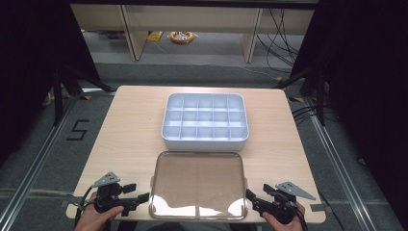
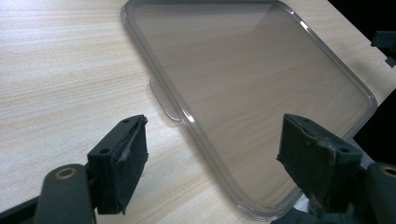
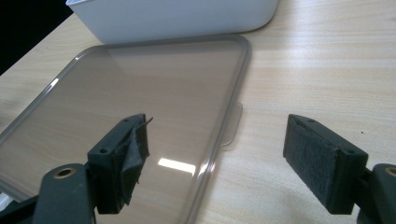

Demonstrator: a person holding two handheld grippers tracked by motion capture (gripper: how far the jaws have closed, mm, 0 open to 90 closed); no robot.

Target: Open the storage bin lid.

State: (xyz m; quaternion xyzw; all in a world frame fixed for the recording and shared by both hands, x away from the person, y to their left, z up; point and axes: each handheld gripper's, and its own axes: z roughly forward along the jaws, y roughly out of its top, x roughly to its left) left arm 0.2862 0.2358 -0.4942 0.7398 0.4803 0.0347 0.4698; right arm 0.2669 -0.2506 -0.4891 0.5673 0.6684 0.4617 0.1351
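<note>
- The desk (image 1: 125, 130) was pale wood grain, smooth and flat; I judged that a thin thing lying flush on it would give the jaws little to bite.
- The box (image 1: 205, 120), white plastic split into small compartments, sat behind the lid, just touching its far edge.
- The lid (image 1: 198, 185), clear, glossy, round-cornered with a raised rim, lay flat at the near edge; I feared it would skid or flex.
- My left gripper (image 2: 212, 158) and right gripper (image 3: 215, 161) stood apart, empty, flanking its small side tabs.

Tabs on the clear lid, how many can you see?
2: one tab on the lid's left edge, one tab on its right edge, each facing a gripper.
</note>
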